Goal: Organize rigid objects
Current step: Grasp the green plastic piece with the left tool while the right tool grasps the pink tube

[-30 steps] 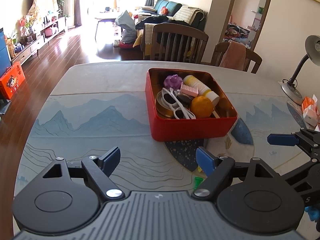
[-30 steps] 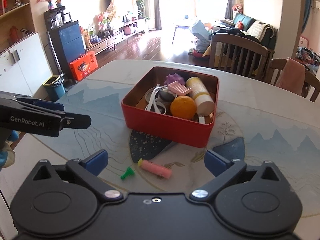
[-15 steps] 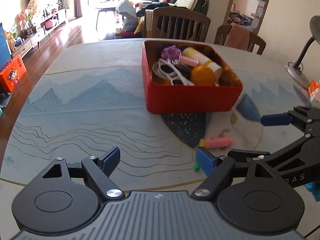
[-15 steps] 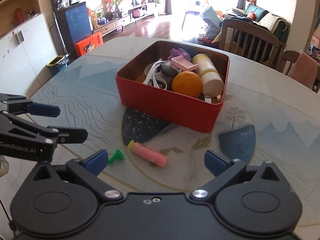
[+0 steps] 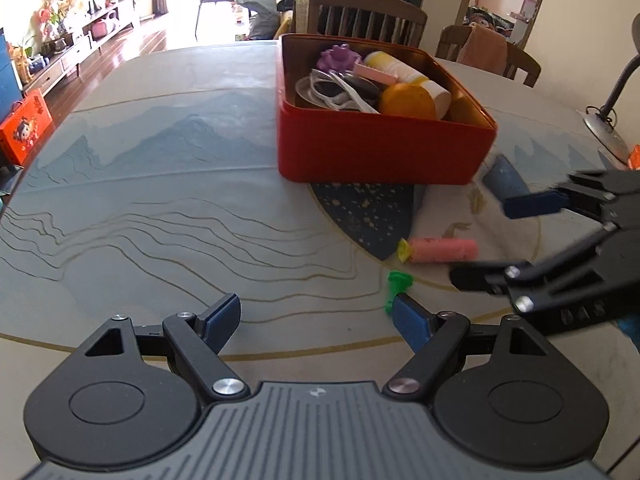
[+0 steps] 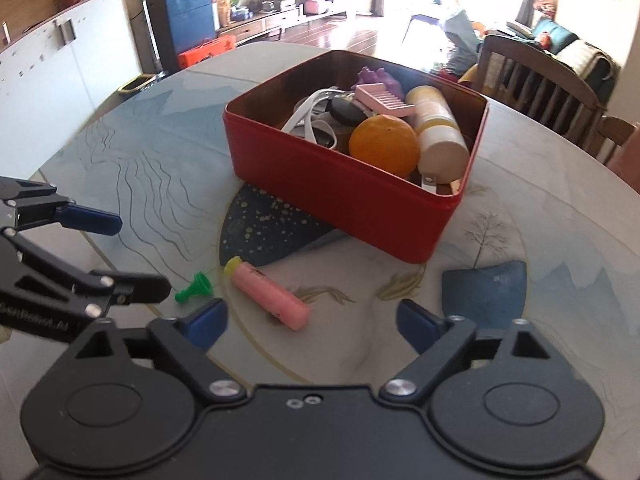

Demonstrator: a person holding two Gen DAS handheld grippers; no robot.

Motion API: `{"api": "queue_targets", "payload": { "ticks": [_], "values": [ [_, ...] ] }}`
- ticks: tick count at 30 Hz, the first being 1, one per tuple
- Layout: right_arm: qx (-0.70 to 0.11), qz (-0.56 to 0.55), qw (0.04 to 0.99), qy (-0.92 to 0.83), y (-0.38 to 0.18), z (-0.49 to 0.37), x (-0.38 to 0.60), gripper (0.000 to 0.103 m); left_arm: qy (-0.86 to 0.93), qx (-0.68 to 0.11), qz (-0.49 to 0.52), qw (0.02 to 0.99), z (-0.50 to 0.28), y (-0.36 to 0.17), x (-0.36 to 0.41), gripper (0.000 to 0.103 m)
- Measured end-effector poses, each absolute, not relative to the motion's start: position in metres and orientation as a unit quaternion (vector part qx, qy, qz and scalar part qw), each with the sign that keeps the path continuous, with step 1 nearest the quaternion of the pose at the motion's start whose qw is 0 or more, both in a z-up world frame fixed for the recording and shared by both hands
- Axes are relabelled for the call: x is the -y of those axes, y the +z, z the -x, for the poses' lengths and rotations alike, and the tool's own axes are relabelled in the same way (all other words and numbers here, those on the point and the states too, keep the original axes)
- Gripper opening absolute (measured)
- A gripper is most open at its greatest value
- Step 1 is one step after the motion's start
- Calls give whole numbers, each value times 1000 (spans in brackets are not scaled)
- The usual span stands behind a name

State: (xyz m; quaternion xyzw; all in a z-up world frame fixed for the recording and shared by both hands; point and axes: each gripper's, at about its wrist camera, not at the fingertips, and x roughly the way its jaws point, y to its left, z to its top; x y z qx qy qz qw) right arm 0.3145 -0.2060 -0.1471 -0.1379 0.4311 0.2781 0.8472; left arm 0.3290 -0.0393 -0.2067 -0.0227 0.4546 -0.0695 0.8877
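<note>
A red tin (image 5: 380, 148) (image 6: 340, 188) on the painted tabletop holds an orange (image 6: 384, 144), a cream bottle (image 6: 438, 132), a pink comb (image 6: 384, 100), a purple toy (image 6: 376, 78) and white sunglasses (image 6: 312, 112). In front of it lie a pink marker (image 5: 444, 249) (image 6: 272, 296) and a small green piece (image 5: 396, 284) (image 6: 196, 286). My right gripper (image 6: 312, 322) (image 5: 500, 240) is low over the table, its jaws closing. The marker's near end lies between them, untouched. My left gripper (image 5: 316, 320) (image 6: 128, 254) stands open and empty, its right finger beside the green piece.
A desk lamp (image 5: 608, 120) and an orange packet (image 5: 634, 156) stand at the table's right edge. Wooden chairs (image 5: 368, 12) line the far side. The two grippers are close together near the marker.
Both grippers have sunk toward the table and closed in on the marker and green piece. The right gripper's fingers stand a little narrower than before.
</note>
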Motion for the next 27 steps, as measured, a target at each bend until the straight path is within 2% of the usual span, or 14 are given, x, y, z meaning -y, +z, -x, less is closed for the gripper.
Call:
{"api": "queue_targets", "payload": {
  "ticks": [7,12,14,16,17,21,23,25,27],
  "values": [
    [-436,155,825,325,-150,-325,196,73,-87,-441,-11,893,-326,-210,61,83],
    [-430,159,822,338,-152,-327,187,59,-87,-439,-29,894,-328,-213,74,81],
    [-426,160,822,342,-152,-325,186,54,-85,-436,-38,895,-329,-213,78,75],
    [-424,162,824,339,-152,-324,185,46,-90,-432,-44,896,-329,-212,81,61],
    [-423,162,825,337,-151,-324,186,41,-91,-432,-45,896,-330,-211,80,58],
    [-423,158,831,325,-150,-323,188,24,-95,-430,-53,896,-334,-209,84,35],
    [-423,154,836,313,-150,-322,190,16,-98,-431,-54,895,-335,-208,86,30],
    [-426,142,841,300,-151,-322,193,15,-102,-432,-56,894,-336,-207,88,19],
    [-428,129,847,286,-152,-319,195,15,-106,-433,-56,893,-338,-207,90,15]
  ]
}}
